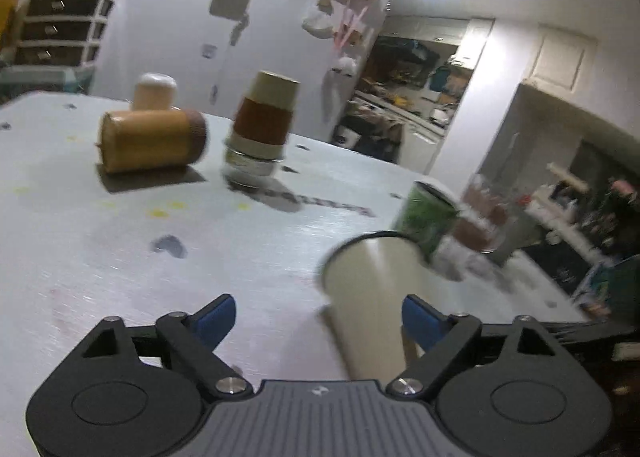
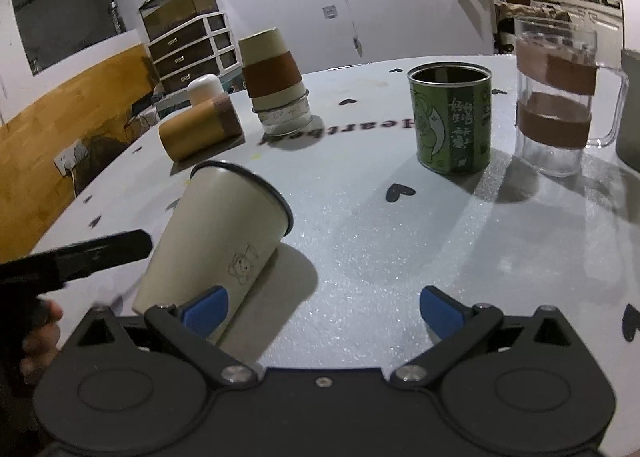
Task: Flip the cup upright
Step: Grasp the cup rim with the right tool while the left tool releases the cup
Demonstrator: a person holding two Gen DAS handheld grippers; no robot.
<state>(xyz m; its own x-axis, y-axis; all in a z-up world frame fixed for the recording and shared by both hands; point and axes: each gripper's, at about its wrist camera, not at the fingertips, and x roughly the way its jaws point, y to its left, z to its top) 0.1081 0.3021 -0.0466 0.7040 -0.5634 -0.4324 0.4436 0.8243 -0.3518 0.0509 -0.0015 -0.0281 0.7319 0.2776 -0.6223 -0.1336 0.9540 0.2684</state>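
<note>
Mid-flip, I reckon: the cream cup (image 2: 216, 233) leans on the white table (image 2: 360, 257), dark rim up toward 1 o'clock, base down by my left gripper (image 1: 316, 319). Its blue fingers stand apart, the cup against the right-hand one, nothing clamped. The right gripper (image 2: 324, 309) also gapes, cup at its 9 o'clock. Next I'd tip it onto its base, gently. It's tapered, matte, with a little bear doodle. The green tin (image 2: 450, 117) sits near 1 o'clock.
</note>
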